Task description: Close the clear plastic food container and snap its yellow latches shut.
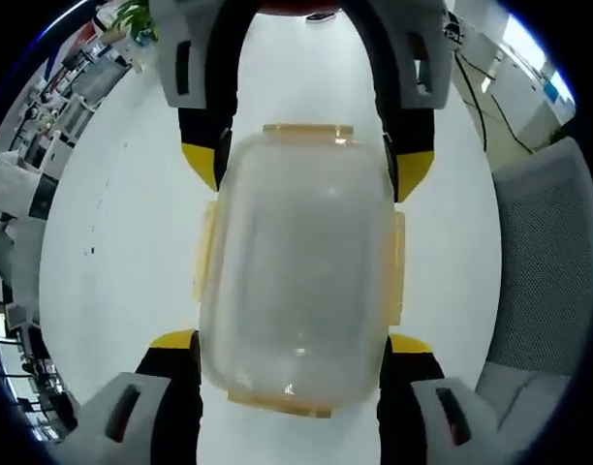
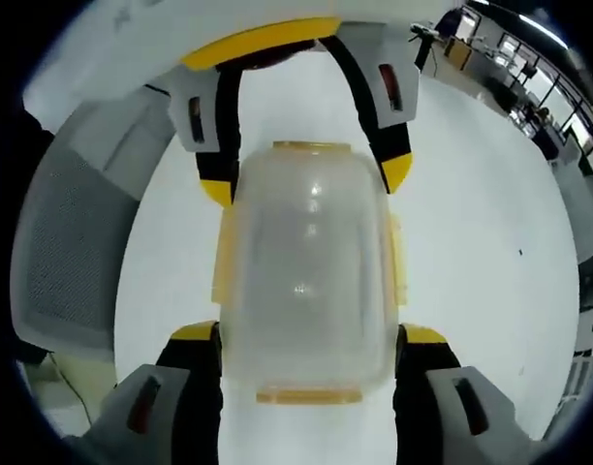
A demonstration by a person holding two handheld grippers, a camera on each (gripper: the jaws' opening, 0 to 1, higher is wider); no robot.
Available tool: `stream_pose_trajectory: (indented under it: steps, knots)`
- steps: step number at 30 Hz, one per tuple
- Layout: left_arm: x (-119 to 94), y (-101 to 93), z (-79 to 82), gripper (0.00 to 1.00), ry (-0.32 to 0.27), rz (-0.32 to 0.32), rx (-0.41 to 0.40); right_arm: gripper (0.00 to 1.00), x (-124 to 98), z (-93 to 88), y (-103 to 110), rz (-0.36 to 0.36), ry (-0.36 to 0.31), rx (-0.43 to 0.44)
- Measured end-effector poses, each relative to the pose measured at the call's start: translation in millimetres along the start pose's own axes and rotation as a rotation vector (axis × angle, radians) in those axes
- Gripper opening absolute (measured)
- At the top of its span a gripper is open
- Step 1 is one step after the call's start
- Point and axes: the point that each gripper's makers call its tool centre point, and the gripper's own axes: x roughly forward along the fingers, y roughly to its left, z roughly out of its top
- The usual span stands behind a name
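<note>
We have the left tool (image 1: 292,351) wide open around one end of the box (image 1: 298,271) on the white counter (image 1: 122,252), its tips beside the walls and seemingly not pressing, while the right tool (image 2: 310,347) straddles the other end, equally wide and gripping nothing. The lid looks seated but the yellow latches (image 1: 203,254) seem to stand out unsnapped, so we should steady one end, press each latch squarely down until it clicks, and avoid tipping the box.
</note>
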Motion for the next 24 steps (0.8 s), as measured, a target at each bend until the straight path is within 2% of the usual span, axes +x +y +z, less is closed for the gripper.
stream_pose_trajectory:
  steps: [6, 12, 24]
  knots:
    - [-2.2, 4.9, -12.4, 0.71, 0.008, 0.003, -0.022, 0.7, 5.3, 11.9, -4.6, -0.008, 0.01, -0.013]
    - [-2.3, 12.1, -19.1, 0.71, 0.018, -0.003, -0.002, 0.7, 8.6, 19.0, -10.9, -0.012, 0.009, -0.002]
    - [-0.5, 37.3, -29.3, 0.72, -0.023, -0.015, 0.047, 0.7, 14.0, 31.3, -30.3, -0.033, 0.028, 0.053]
